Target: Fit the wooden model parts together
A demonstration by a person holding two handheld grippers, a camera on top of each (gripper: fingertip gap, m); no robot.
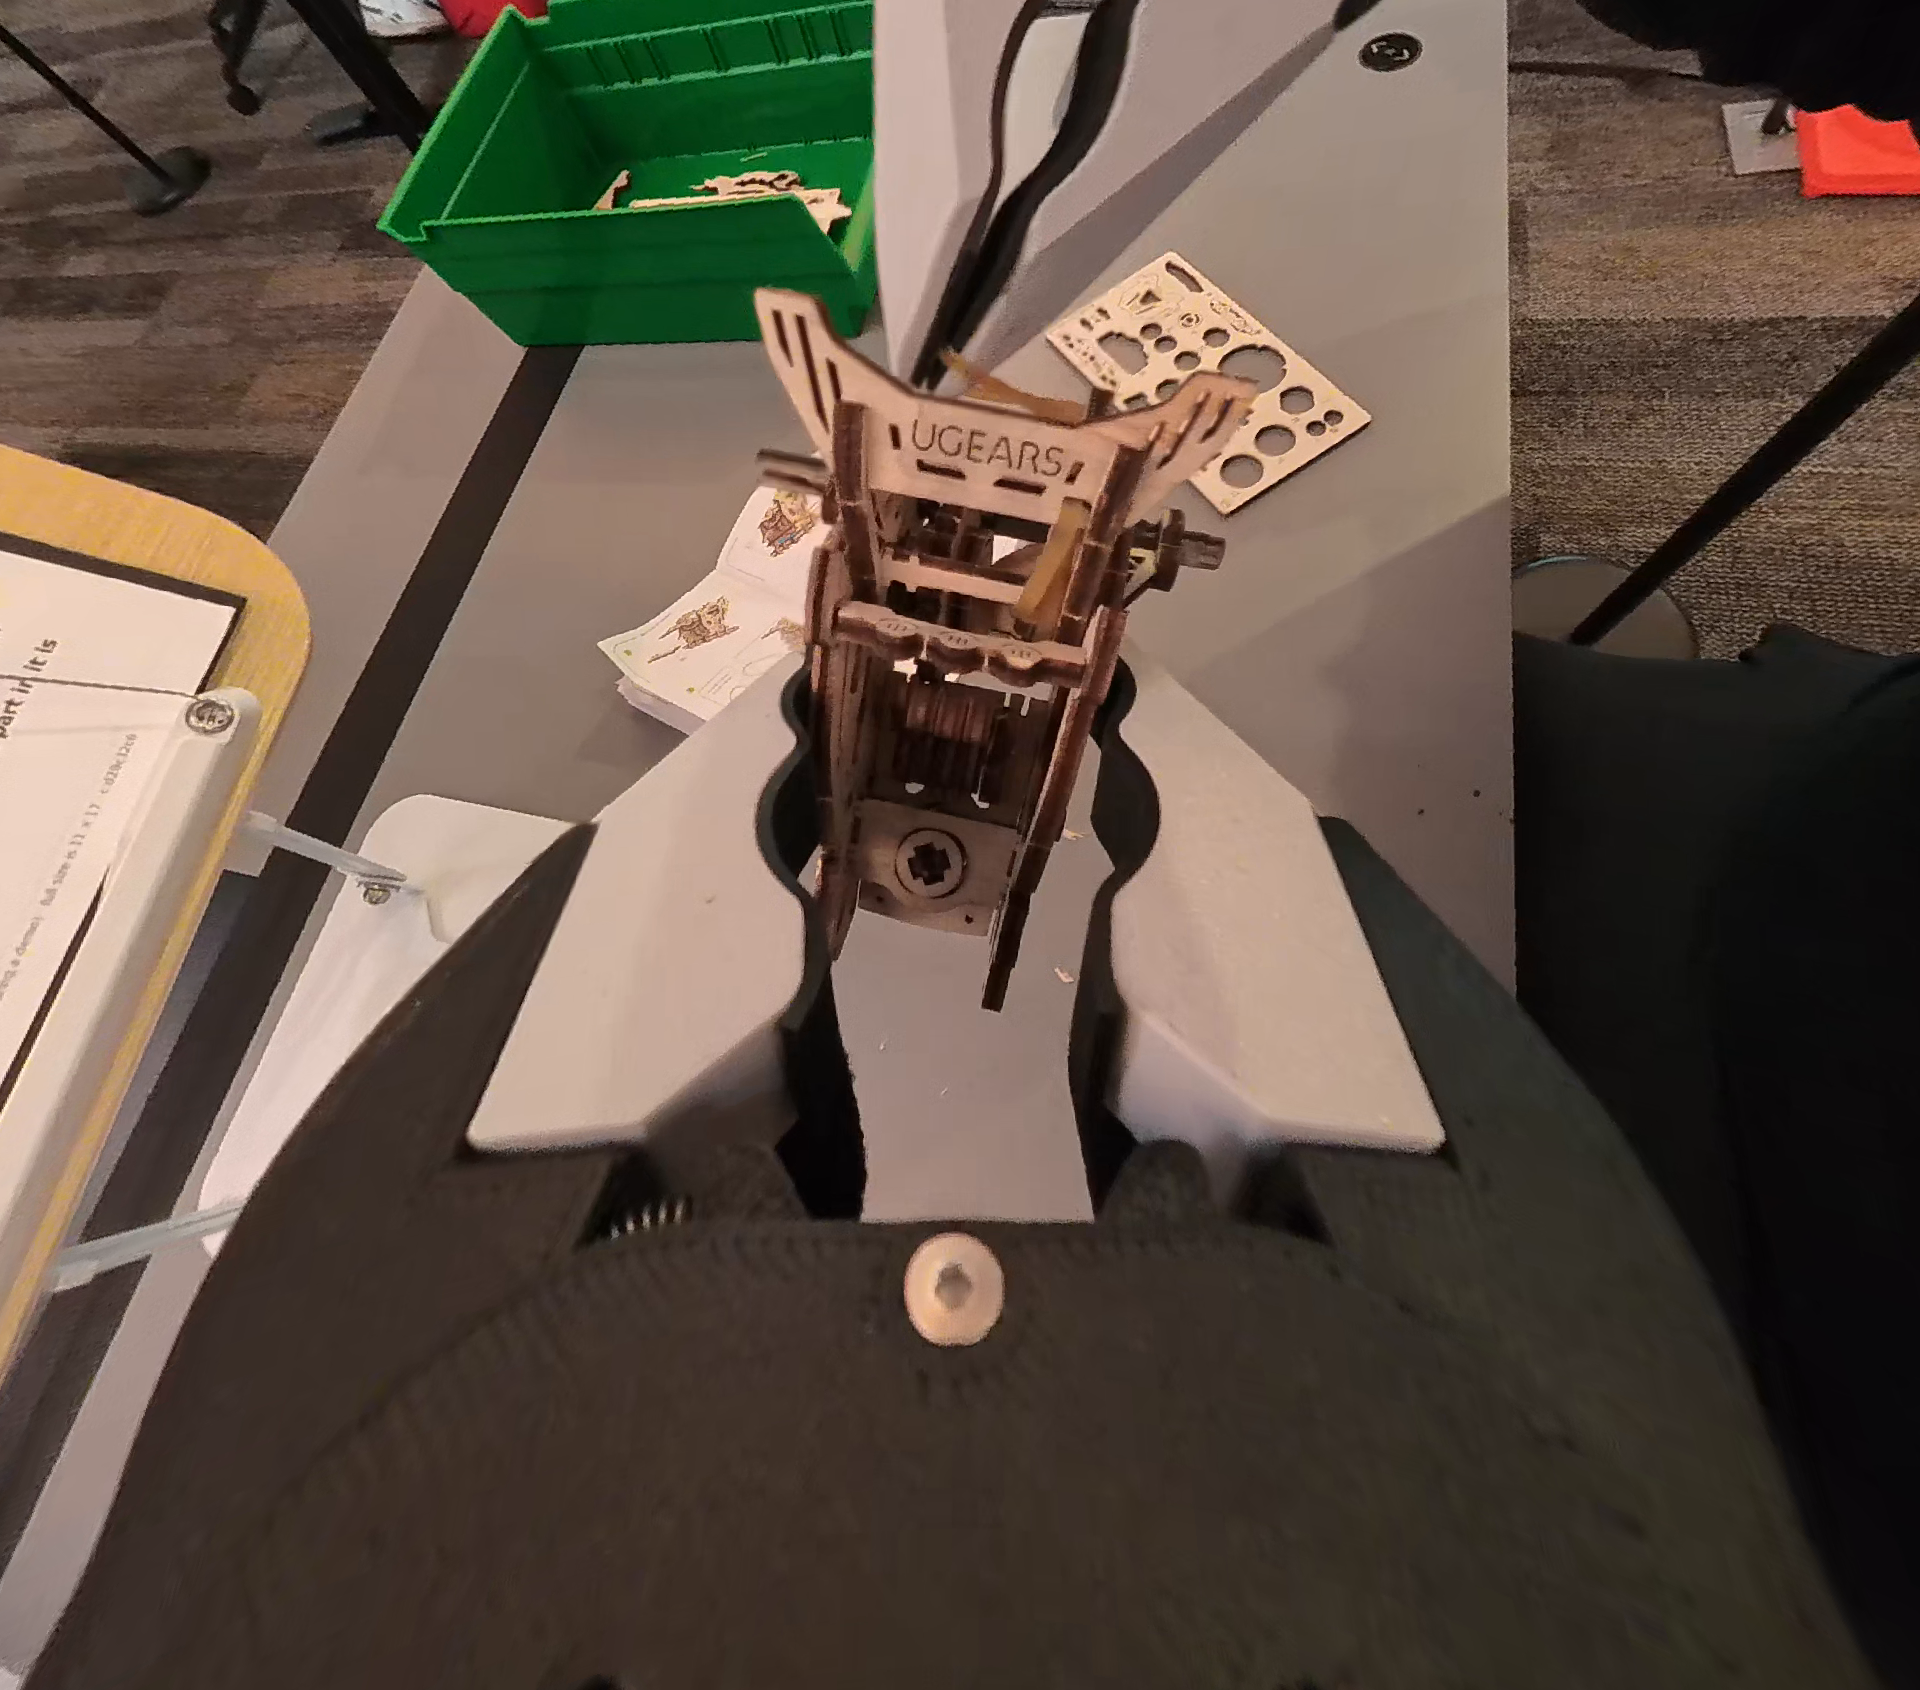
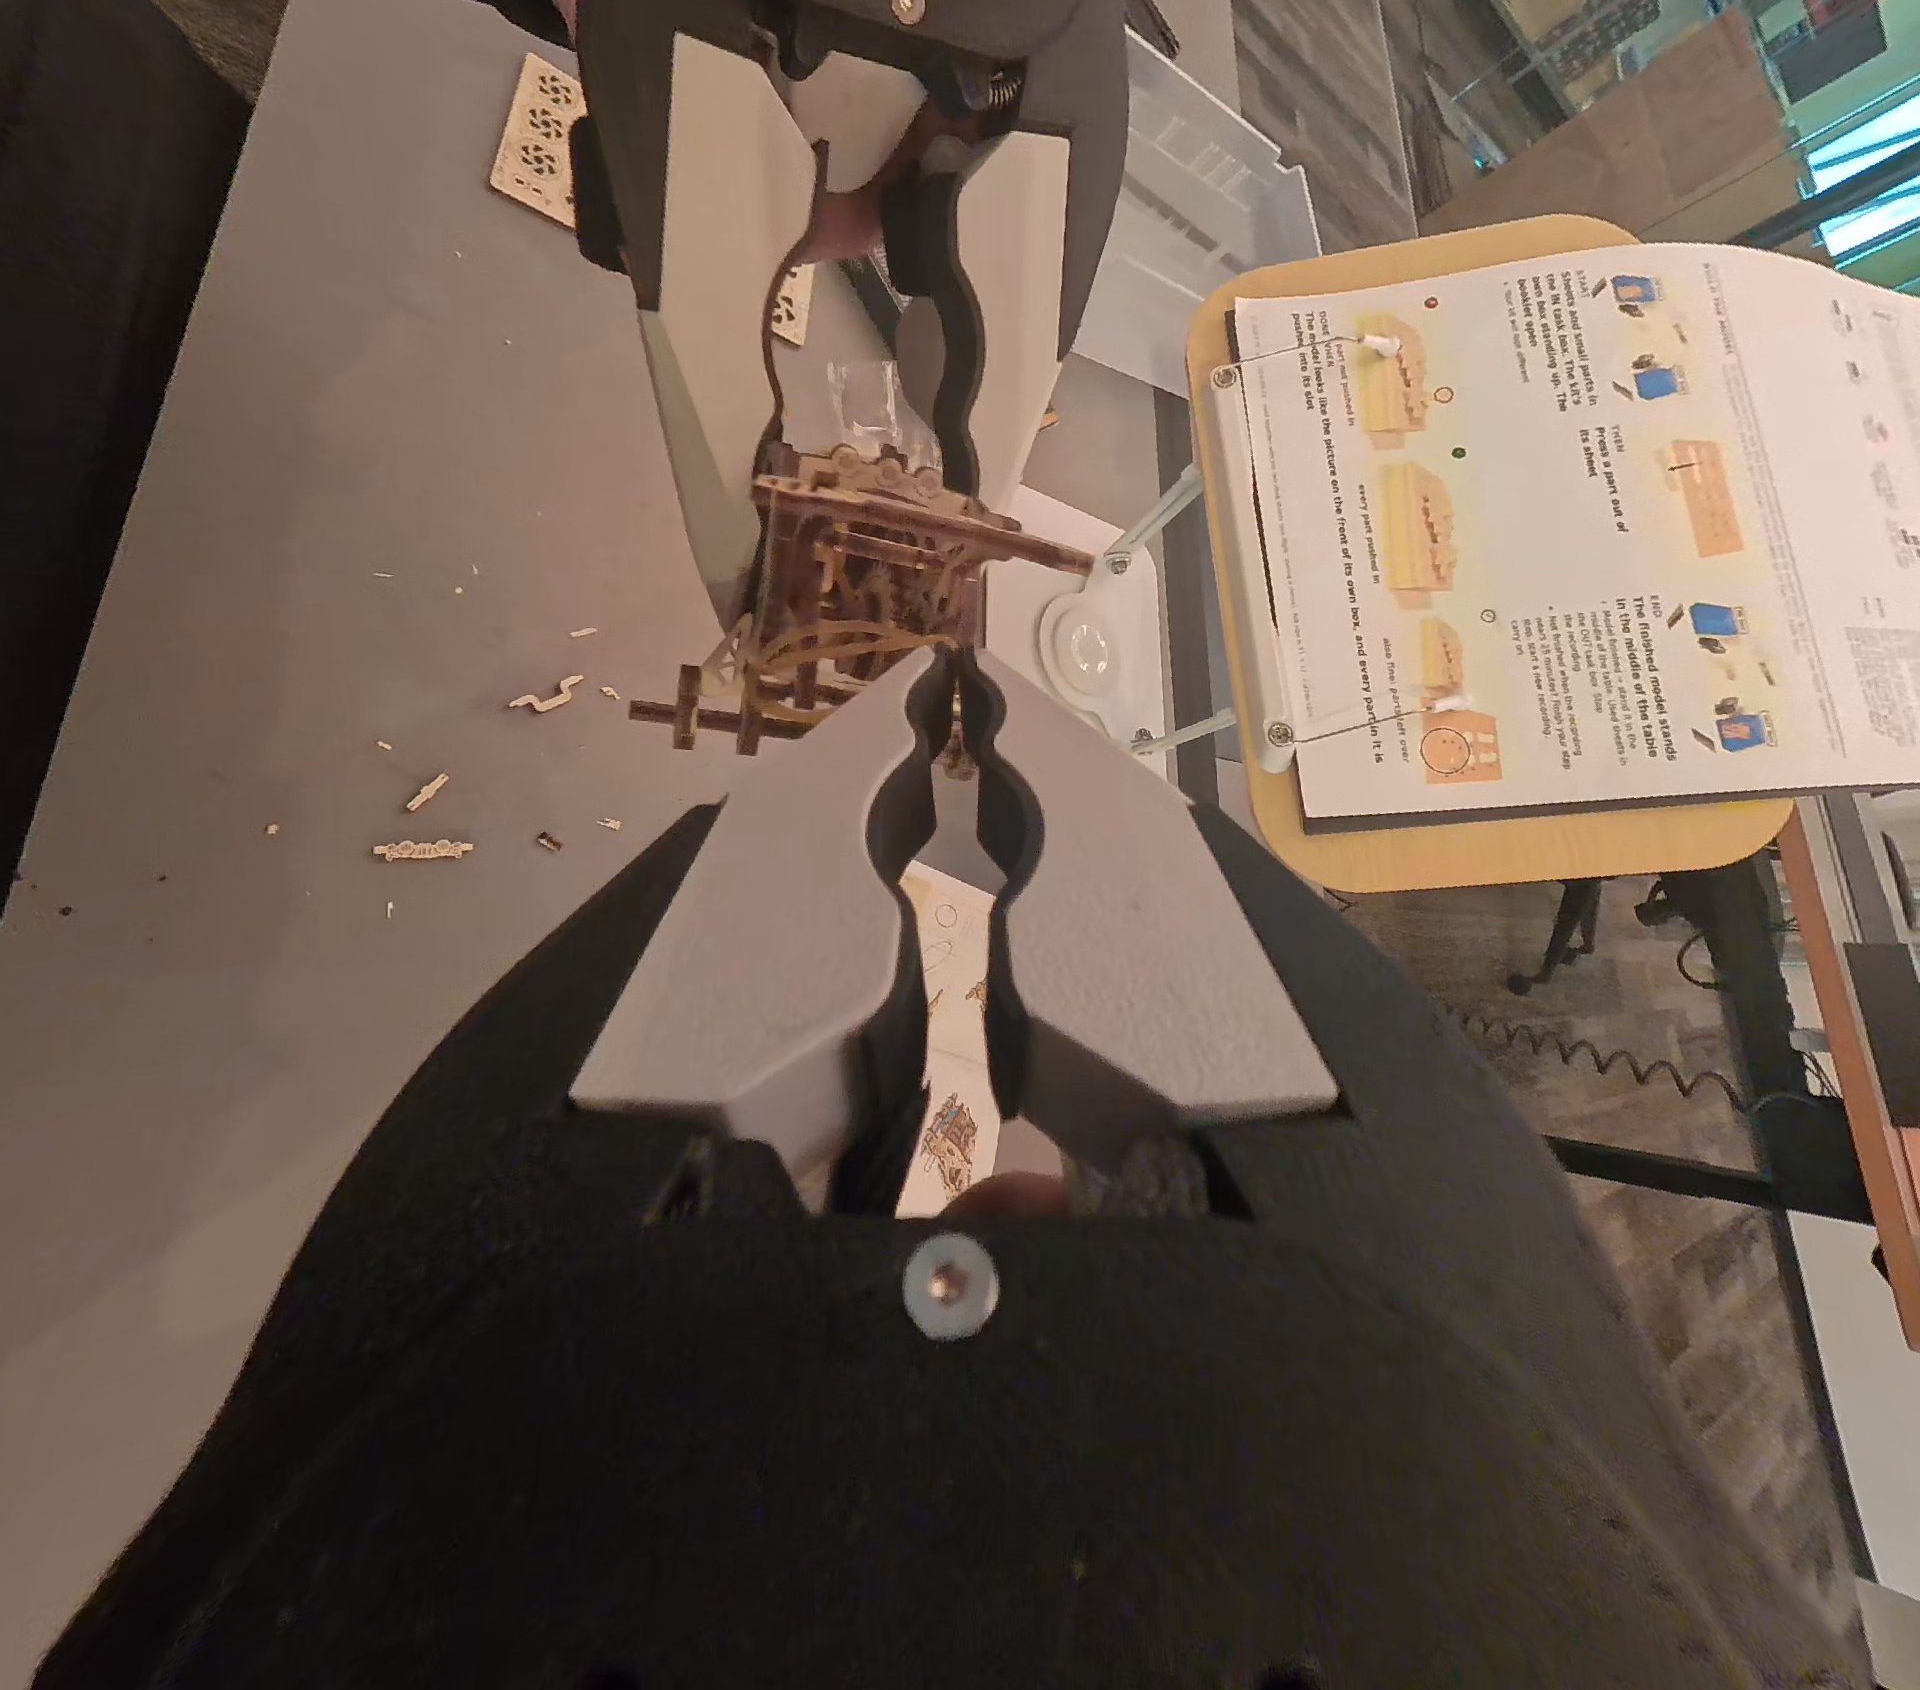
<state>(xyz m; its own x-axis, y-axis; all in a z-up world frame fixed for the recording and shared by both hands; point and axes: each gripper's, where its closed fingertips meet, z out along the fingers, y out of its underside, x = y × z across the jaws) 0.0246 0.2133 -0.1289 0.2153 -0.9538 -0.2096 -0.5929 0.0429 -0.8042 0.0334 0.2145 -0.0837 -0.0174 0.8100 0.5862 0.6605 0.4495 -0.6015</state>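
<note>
Filling the centre of the left wrist view, the half-built brown laser-cut wooden model [image 1: 961, 653] is clamped by its lower frame between the grey fingers of the left gripper [image 1: 951, 767], lifted off the long grey table [image 1: 665, 497]. It looks light but brittle: thin plywood plates, small gears and protruding axle pegs that would likely snap under a sideways squeeze, so the solid side plates are the safest hold. From the upper middle of that frame the right gripper [image 2: 951, 664] reaches down, its tips nipped together on a tan rubber band [image 1: 992, 388] at the model's top; that band is soft and stretchy and could slip free.

A green plastic bin [image 1: 644, 186] with loose wooden pieces sits at the upper left, a punched-out plywood sheet [image 1: 1210, 383] at the right, and a folded paper instruction booklet [image 1: 707, 653] behind the model. Pale wood splinters [image 2: 488, 747] dot the table at the left of the right wrist view. Carpet lies beyond.
</note>
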